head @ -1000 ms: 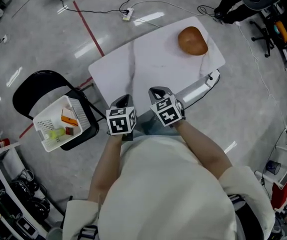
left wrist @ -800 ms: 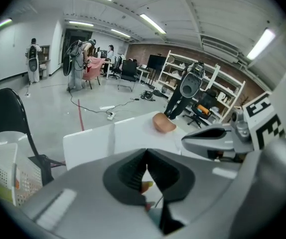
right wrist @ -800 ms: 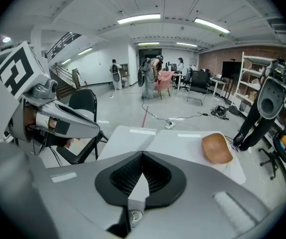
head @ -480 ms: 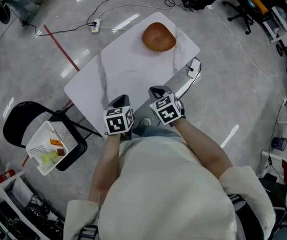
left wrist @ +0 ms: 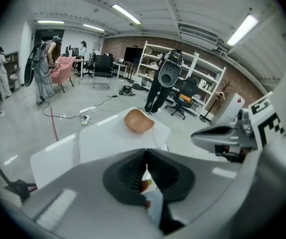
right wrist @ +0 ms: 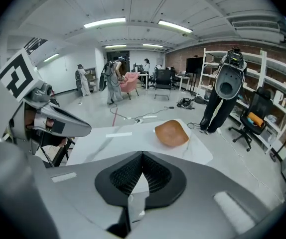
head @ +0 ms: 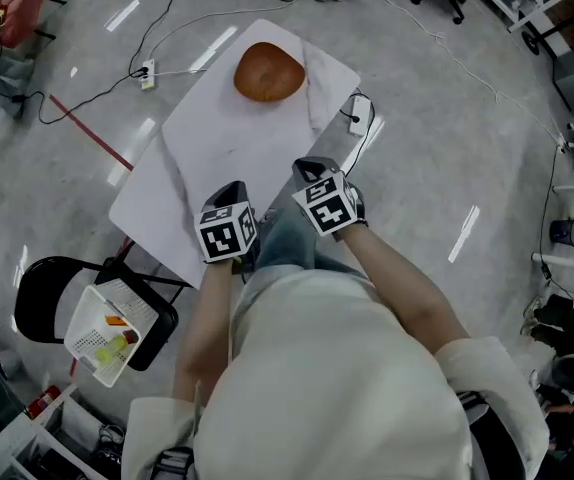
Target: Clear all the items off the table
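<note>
Both grippers sit side by side over the near edge of the white table. The left gripper and right gripper are each clamped fully closed with nothing in them. The brown bowl is at the table's far end, well apart from us, with bare tabletop in between and open floor all round. It's nearly round, so we can't pick a long axis. A chair with a white basket stands near the table's near-left corner. Only the gripper views show people standing across the room.
</note>
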A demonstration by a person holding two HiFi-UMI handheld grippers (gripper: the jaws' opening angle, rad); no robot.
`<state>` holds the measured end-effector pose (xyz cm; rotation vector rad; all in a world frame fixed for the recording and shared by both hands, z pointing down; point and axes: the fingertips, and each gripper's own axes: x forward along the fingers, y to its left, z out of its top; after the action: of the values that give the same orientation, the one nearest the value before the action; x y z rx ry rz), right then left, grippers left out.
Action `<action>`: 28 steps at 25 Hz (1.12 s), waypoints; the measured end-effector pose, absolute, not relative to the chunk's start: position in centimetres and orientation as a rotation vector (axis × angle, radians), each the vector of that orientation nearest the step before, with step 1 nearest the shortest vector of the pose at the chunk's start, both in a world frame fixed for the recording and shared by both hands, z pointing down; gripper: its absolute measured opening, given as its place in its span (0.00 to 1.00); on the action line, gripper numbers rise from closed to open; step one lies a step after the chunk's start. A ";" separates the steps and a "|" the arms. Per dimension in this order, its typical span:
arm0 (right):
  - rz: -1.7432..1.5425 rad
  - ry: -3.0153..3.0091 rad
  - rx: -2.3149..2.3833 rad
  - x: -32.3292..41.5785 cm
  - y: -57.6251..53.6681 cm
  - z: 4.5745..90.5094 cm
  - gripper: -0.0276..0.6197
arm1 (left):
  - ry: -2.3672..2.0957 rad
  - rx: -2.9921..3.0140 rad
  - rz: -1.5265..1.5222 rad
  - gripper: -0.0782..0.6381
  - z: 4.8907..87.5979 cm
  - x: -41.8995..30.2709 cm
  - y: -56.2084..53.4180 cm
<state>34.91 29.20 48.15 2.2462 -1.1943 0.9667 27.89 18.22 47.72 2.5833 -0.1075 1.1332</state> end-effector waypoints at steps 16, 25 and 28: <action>1.055 -1.127 2.255 48.5 32.8 51.4 0.04 | -0.187 2.559 1.172 0.12 51.3 40.4 17.8; 1.130 -1.134 2.250 57.1 31.6 55.2 0.04 | -0.262 2.515 1.186 0.12 54.8 48.5 16.2; 1.175 -1.144 2.248 59.2 30.9 56.6 0.04 | -0.296 2.502 1.197 0.12 56.2 50.2 15.4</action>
<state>59.19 30.90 56.59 2.2481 -1.1436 1.1752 50.24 15.43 56.24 2.5025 -0.2964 1.1967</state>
